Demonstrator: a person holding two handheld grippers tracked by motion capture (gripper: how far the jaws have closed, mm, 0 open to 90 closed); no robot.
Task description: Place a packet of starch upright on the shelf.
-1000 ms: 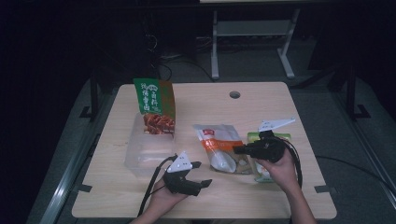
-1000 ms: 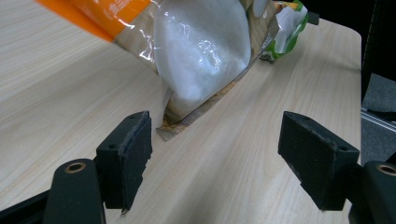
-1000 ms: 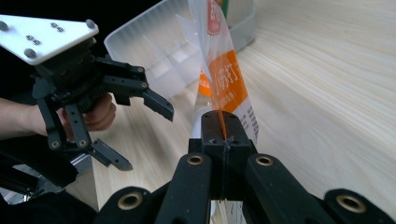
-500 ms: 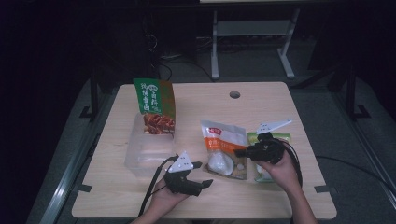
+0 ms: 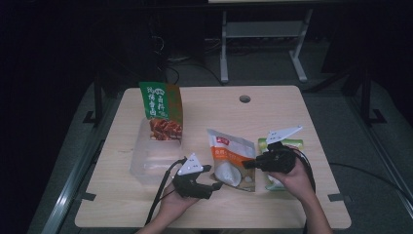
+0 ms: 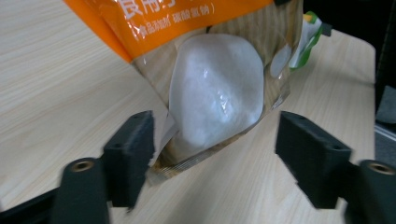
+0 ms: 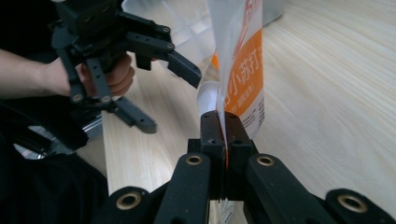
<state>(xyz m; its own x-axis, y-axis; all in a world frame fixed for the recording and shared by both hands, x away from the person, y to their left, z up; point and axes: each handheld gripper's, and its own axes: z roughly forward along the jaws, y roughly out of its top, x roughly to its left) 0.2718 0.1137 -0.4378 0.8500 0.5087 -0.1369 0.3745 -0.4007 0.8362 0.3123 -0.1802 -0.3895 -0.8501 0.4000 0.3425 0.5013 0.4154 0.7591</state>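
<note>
Your right gripper [image 5: 249, 164] has its jaws clamped tight on the edge of an orange and white pouch [image 5: 229, 158], which it holds tilted up off the wooden table [image 5: 287, 122], just right of centre near you. In the right gripper view the pouch's thin edge [image 7: 223, 126] runs straight down between the two closed black jaws.

Your left gripper [image 5: 214, 184] sits low at the near left of the pouch. Its jaws stand wide apart and have just been closing a little; in the left gripper view the pouch's lower corner [image 6: 182, 149], with a white lump showing through a clear window, hangs between them, brushing one jaw but not pinched.

A clear plastic box [image 5: 156, 156] lies to the left, with a green and orange bag [image 5: 160, 105] standing at its far end. A green packet [image 5: 272, 146] lies under your right hand.

This looks like the step of taking the pouch in both grippers. Next, close the left jaws on that lower corner, catching the seam and not the lump.
</note>
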